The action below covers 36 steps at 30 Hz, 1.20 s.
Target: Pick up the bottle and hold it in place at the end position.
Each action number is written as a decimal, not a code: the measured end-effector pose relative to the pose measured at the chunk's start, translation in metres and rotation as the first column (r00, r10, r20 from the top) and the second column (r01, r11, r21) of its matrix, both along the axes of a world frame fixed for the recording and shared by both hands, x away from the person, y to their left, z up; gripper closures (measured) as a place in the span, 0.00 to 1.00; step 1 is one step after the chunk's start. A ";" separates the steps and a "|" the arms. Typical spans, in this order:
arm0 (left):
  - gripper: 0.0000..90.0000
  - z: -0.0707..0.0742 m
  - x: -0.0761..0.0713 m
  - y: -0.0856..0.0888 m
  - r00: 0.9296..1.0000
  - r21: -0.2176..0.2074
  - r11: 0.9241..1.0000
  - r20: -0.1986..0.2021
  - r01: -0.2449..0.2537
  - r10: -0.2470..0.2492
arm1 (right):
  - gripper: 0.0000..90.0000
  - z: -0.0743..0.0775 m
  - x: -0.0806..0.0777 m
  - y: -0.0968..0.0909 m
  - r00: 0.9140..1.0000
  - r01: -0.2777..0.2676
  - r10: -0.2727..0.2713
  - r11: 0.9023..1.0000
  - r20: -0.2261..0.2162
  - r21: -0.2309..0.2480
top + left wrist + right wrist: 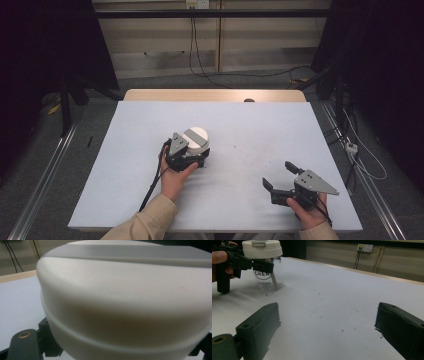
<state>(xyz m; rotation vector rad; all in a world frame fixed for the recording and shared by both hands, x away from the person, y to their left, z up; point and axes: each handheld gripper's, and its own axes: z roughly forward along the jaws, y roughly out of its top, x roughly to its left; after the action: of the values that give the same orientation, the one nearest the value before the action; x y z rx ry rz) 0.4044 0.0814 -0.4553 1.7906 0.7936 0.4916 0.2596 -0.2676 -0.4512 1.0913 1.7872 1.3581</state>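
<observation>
A clear jar [269, 277] with dark lettering and a white lid [195, 135] stands upright left of the table's middle. My left gripper [198, 153] comes at it from the near side. Its black jaws sit on either side of the jar just under the lid and press against it. In the left gripper view the lid [125, 302] looms very close, with a jaw showing at each lower corner. My right gripper [277, 174] rests near the front right edge, jaws wide apart with bare table between them [327, 308]. The left gripper [259, 264] also appears far off there.
A pale sheet covers the table [260, 125], with a wooden strip along the far edge [215, 95]. Small dark specks lie between the jar and my right gripper. Cables and a wall socket [365, 248] are behind the table, and metal rails run along both sides.
</observation>
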 end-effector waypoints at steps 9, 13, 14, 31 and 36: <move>0.18 0.001 0.000 0.000 1.000 0.005 1.000 0.013 0.000 0.000 | 0.06 0.000 0.000 0.000 1.000 -0.002 0.002 1.000 0.001 0.000; 0.18 0.001 0.000 0.000 1.000 0.013 1.000 0.016 0.000 -0.001 | 0.06 0.000 0.000 0.000 1.000 -0.001 0.001 1.000 0.003 -0.001; 0.19 0.001 0.000 0.000 1.000 0.016 1.000 0.018 0.001 -0.001 | 0.06 0.000 0.000 0.000 1.000 0.000 0.000 1.000 0.005 -0.001; 0.20 0.003 0.000 0.002 1.000 -0.019 1.000 0.026 0.015 -0.014 | 0.06 0.001 0.000 0.000 1.000 -0.001 0.001 1.000 0.007 -0.001; 0.20 0.004 0.002 0.003 1.000 -0.029 0.999 0.021 0.014 -0.013 | 0.06 0.001 0.000 0.000 1.000 -0.003 0.003 1.000 0.007 0.001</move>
<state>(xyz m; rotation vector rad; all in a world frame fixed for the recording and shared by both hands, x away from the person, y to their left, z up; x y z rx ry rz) 0.4062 0.0849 -0.4514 1.7606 0.7701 0.4865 0.2596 -0.2677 -0.4506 1.0834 1.7836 1.3628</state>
